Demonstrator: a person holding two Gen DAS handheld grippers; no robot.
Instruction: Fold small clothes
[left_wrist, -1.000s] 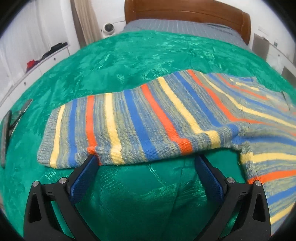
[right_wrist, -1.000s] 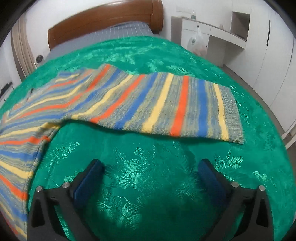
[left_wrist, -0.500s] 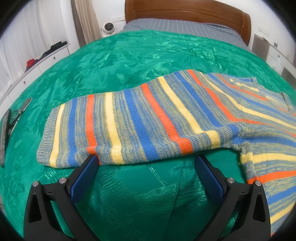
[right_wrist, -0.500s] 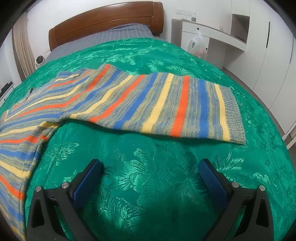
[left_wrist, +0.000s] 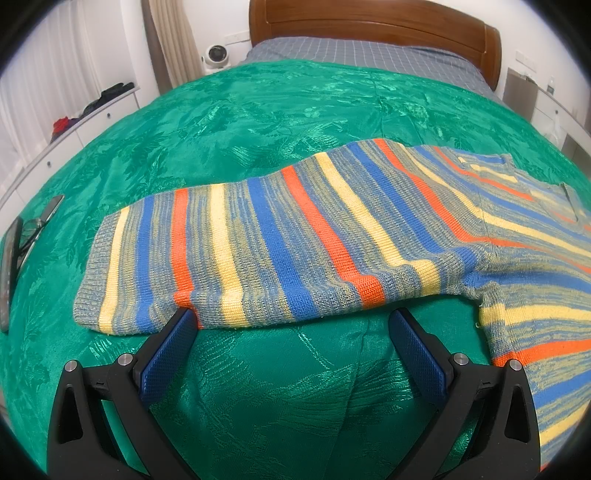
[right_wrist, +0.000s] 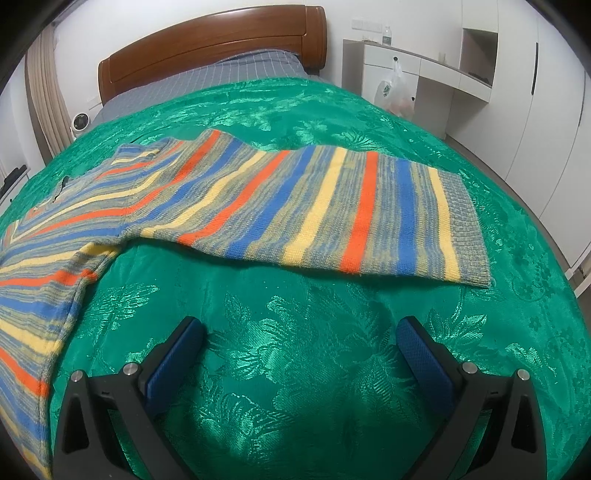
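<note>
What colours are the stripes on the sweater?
Orange, blue and yellow stripes on grey-blue knit; the sweater shows best in the left wrist view.

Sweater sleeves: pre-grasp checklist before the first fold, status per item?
1. Left gripper jaws open: ok.
2. Right gripper jaws open: ok.
3. Left sleeve lying flat on the green bedspread, cuff showing: ok.
4. Right sleeve lying flat, cuff showing: ok.
5. Left gripper at the sleeve's near edge: ok, one fingertip sits right at the hem.
6. Right gripper at its sleeve: not ok, bare bedspread lies between the jaws and the hem.
7. Glasses and dark flat objects near the bedspread's left edge clear of the fold: cannot tell, they lie close to the cuff.
</note>
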